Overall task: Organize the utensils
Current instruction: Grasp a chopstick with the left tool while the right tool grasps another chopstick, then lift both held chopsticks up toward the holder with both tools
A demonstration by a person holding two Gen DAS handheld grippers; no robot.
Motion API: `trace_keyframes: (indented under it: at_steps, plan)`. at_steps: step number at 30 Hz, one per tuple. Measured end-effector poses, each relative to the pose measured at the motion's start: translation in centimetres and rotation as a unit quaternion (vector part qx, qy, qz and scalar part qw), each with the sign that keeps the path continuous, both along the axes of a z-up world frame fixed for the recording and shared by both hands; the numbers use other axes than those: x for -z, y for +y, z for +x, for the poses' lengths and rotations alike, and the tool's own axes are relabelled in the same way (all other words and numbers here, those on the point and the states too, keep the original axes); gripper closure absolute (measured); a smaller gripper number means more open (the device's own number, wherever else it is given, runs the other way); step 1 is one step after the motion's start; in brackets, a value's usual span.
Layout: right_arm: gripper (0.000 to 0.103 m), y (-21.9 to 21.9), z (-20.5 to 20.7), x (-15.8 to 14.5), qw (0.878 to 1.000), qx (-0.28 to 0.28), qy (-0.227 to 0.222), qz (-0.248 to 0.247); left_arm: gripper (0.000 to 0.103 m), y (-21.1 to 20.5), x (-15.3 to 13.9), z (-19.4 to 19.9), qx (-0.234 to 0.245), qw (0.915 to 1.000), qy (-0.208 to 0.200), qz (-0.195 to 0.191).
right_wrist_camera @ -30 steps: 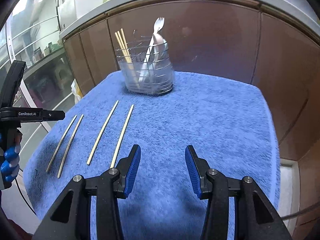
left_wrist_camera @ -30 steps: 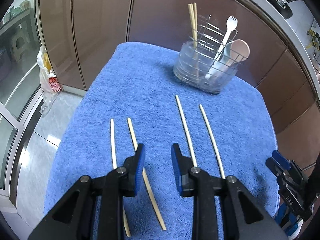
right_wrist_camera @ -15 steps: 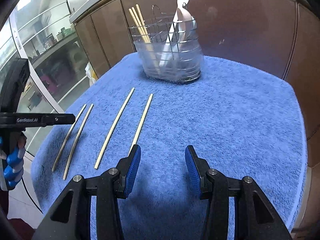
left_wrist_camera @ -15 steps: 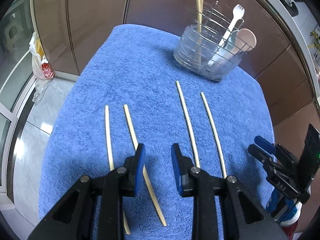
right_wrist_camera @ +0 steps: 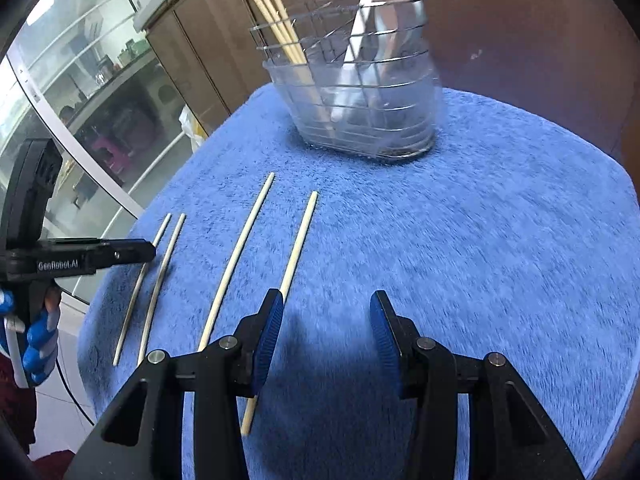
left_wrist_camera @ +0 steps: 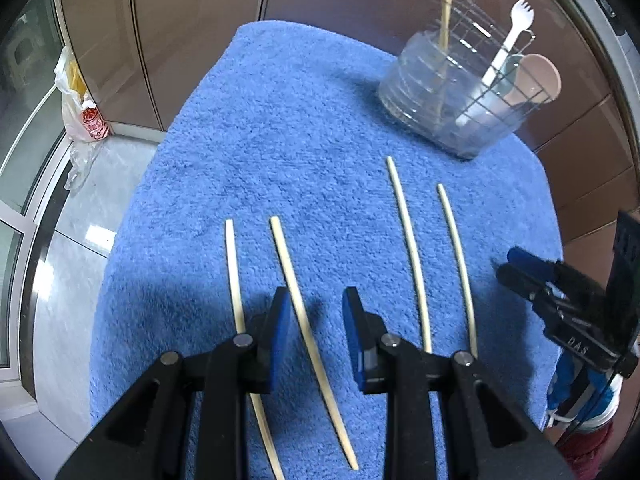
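The left gripper [left_wrist_camera: 316, 312] is held with its jaws parted and nothing pinched; in the left wrist view one chopstick [left_wrist_camera: 298, 304] is seen running up between the blue pads [left_wrist_camera: 280, 320], clear of both, while a second chopstick [left_wrist_camera: 234, 276] lies just outside the left pad. Two further chopsticks [left_wrist_camera: 408, 240] are laid side by side farther right on the blue towel [left_wrist_camera: 280, 120], their near ends hidden behind the gripper's right finger. The right gripper [right_wrist_camera: 326, 340] is likewise parted and empty, bare towel being seen between its ribbed pads [right_wrist_camera: 270, 336]; the nearest chopstick [right_wrist_camera: 298, 240] passes behind its left finger, with no contact that can be confirmed. From the right wrist view the four loose chopsticks are seen as two pairs, the far pair [right_wrist_camera: 160, 264] lying under the tip of the left gripper. At the back of the towel a wire utensil caddy [right_wrist_camera: 360, 92] with a clear plastic liner is stood upright; more chopsticks [right_wrist_camera: 276, 12] are held in its left part, and a white spork [left_wrist_camera: 516, 28] and pale spoons [left_wrist_camera: 538, 80] in the other. Brown cabinet doors [left_wrist_camera: 192, 40] are seen behind, and a plastic bag [left_wrist_camera: 80, 108] on the floor to the left.
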State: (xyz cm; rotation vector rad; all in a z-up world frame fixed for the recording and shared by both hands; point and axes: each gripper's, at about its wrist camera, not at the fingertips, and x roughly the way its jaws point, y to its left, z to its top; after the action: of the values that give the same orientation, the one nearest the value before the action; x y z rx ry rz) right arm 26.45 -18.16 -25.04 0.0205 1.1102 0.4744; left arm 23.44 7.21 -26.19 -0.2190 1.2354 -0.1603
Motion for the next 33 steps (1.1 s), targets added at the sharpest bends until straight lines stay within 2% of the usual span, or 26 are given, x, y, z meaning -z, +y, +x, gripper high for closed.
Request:
trace_keyframes:
  at_steps: [6, 10, 15, 19, 21, 27, 33]
  plan:
    - [0.06, 3.7, 3.1, 0.5, 0.999, -0.021, 0.013, -0.043, 0.077, 0.3, 0.9, 1.4, 0.001, 0.9997, 0.014, 0.017]
    - [0.066, 5.7, 5.0, 1.4, 0.996, -0.03, 0.024, -0.082, 0.078, 0.5, 2.2, 2.0, 0.005, 0.9993, 0.035, 0.011]
    - [0.074, 7.5, 5.7, 2.5, 0.99, -0.036, 0.032, -0.134, 0.079, -0.1, 2.2, 2.2, 0.013, 0.9992, 0.031, 0.022]
    - [0.091, 9.2, 5.4, 2.4, 0.986, -0.045, 0.031, -0.156, 0.08, -1.3, 2.1, 2.2, 0.026, 0.9974, 0.023, 0.063]
    - [0.095, 9.9, 5.2, 2.3, 0.985, -0.045, 0.029, -0.161, 0.086, -2.0, 2.1, 2.0, 0.031, 0.9958, 0.015, 0.085]
    - [0.098, 9.1, 4.8, 1.9, 0.99, -0.031, 0.029, -0.134, 0.098, -2.2, 1.7, 1.1, 0.03, 0.9956, -0.004, 0.089]
    - [0.098, 6.7, 2.9, 0.8, 0.996, -0.024, 0.009, -0.087, 0.098, -3.3, 0.2, -0.2, 0.047, 0.9915, -0.055, 0.108]
